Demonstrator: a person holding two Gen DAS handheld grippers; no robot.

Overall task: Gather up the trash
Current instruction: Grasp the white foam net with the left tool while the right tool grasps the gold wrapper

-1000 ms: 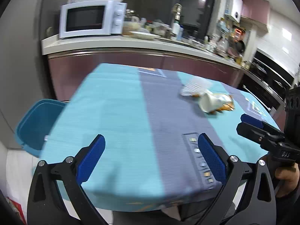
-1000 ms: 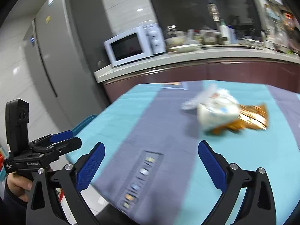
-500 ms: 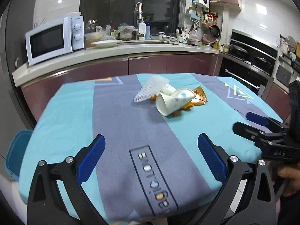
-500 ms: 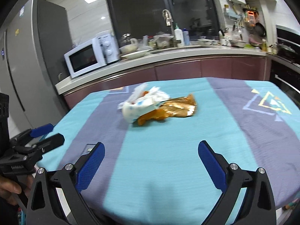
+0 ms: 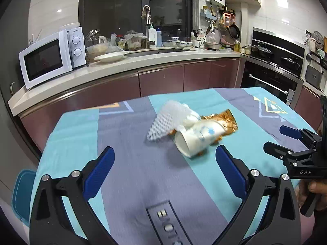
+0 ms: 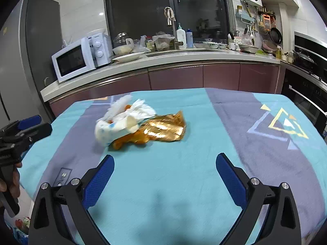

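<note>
A small heap of trash, a tipped paper cup (image 5: pixel 197 140) touching a white foam net (image 5: pixel 169 119) and a gold wrapper (image 5: pixel 223 120), lay mid-surface on a blue and grey tablecloth (image 5: pixel 132 163), with a microwave (image 5: pixel 51 57) on the kitchen counter behind and nothing between claws and heap. Only the left view showed a blue bin (image 5: pixel 22 196) beside the surface; only the right showed a fridge (image 6: pixel 26 51). The left claw (image 5: pixel 164 170) and right claw (image 6: pixel 165 173) both gaped wide, holding and touching nothing.
</note>
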